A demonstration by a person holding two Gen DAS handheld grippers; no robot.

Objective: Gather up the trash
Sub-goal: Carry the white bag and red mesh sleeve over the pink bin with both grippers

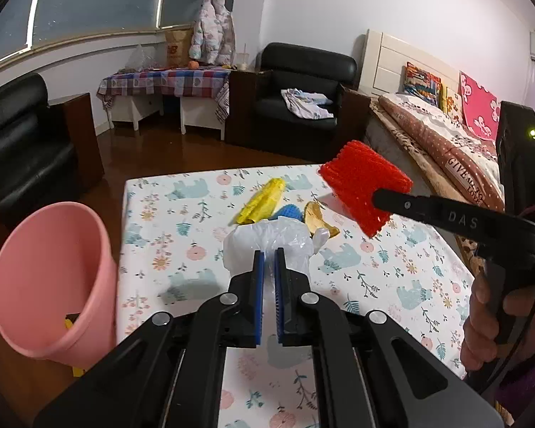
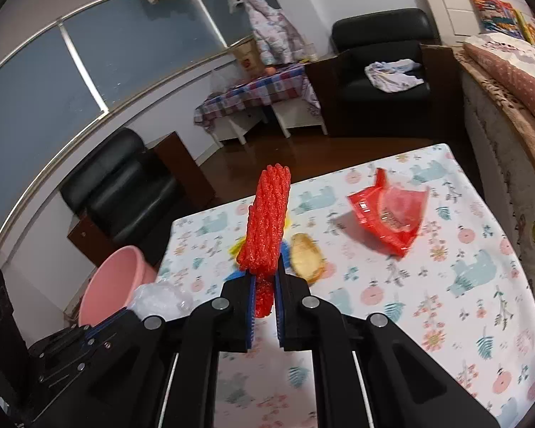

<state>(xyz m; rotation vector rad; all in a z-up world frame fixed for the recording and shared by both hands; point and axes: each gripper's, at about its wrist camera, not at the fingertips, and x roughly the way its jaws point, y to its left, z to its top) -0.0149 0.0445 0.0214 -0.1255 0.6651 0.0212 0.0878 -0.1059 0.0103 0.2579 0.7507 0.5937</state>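
My left gripper is shut on a crumpled clear plastic bag just above the floral-cloth table. My right gripper is shut on a red foam net, lifted off the table; the left wrist view shows that net in the air to the right. A pink bin stands beside the table's left edge, something yellow inside. On the cloth lie a yellow net, a blue net, a brownish peel and a red wrapper.
A person's hand grips the right tool's handle. Black armchairs stand behind and left of the table, with a bed along the right. A checked-cloth side table sits under the window. Brown floor shows beyond the table.
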